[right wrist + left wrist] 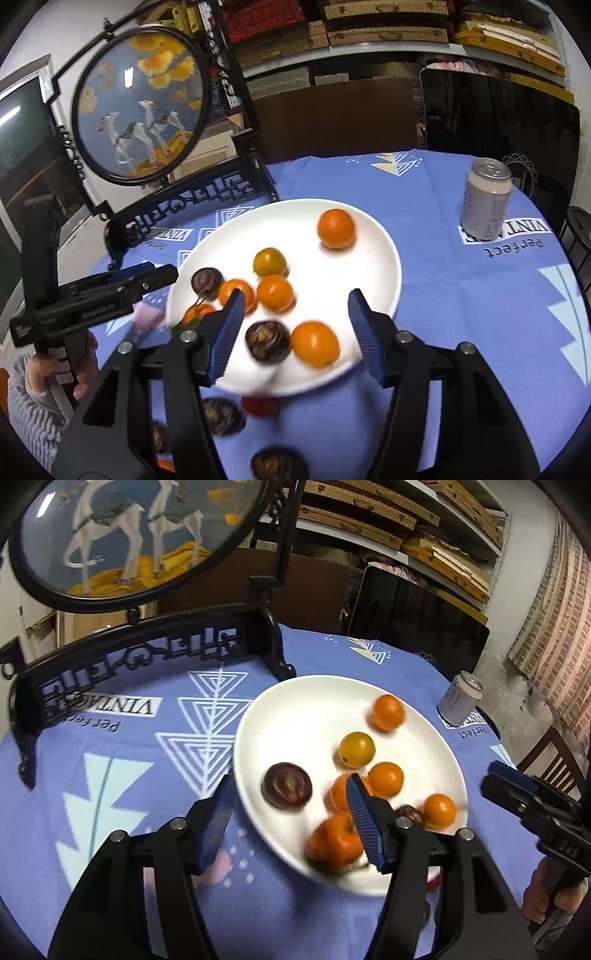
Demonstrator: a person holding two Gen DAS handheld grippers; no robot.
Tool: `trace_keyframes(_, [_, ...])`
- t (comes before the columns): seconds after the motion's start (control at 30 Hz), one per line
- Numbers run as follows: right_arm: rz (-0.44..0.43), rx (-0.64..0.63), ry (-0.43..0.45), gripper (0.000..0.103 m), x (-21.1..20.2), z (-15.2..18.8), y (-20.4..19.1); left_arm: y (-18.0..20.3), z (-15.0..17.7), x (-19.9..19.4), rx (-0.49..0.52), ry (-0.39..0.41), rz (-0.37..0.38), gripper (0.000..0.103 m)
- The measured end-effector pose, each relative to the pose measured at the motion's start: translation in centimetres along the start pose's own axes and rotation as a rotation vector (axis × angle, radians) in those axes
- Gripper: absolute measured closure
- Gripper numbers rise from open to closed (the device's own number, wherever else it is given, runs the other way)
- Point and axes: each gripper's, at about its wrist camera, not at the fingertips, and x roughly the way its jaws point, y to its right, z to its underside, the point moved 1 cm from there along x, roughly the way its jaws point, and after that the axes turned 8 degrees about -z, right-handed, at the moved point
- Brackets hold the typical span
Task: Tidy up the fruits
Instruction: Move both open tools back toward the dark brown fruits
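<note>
So the white plate (373, 236) sits mid-table on the blue-purple tablecloth (461, 302), loaded with small fruit: round glossy orange ones (336, 228), one more yellowish (270, 262), and a couple of dark brown, wrinkly, flattened ones (268, 341). The near fruit is a bit motion-blurred, so I can't say much more about it.

The left gripper (291, 819) has its blue ribbed pads spread apart, nothing pinched; the left pad is over the cloth just beside the plate's rim, the right pad over the fruit at the near edge. The right gripper (295, 332) is also spread, with a dark fruit and an orange one sitting on the plate between the pads, not squeezed.

The right wrist view picks up stuff the left one doesn't: more dark fruits (221, 415) and a small red one (260, 405) lying on the cloth off the plate's near edge, plus a hand in a fuzzy grey sleeve (29, 402) holding the left tool. The left wrist view gets a clear look at the big dark fruit (287, 788) on the plate's left side.

A drink can (487, 199) stands far right, and a round deer-picture screen (142, 107) far left.
</note>
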Motion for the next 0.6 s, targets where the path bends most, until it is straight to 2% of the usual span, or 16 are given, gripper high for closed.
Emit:
trace_keyframes(0.07, [-0.009,-0.003,0.018,0.038,-1.9,1.0,-0.5,0.0,0.8,-1.4,0.021,0.009,-0.009,0.041])
trace_keyframes(0.17, [-0.033,0.006,0.024,0.034,-4.1,2.6,-1.0,-0.2,3.7,-3.9,0.052,0.022,-0.021,0.041])
trace_keyframes(0.3, [-0.037,-0.008,0.015,0.027,-6.2,5.5,-1.7,-0.4,7.5,-5.6,0.085,-0.007,-0.019,0.041])
trace_keyframes(0.47, [-0.051,-0.016,-0.005,0.024,-7.8,8.6,-2.0,0.5,11.2,-7.0,0.142,-0.039,0.045,0.041])
trace_keyframes(0.6, [-0.047,-0.027,-0.015,0.021,-8.0,9.3,-2.1,1.6,12.7,-7.1,0.203,-0.053,0.056,0.041])
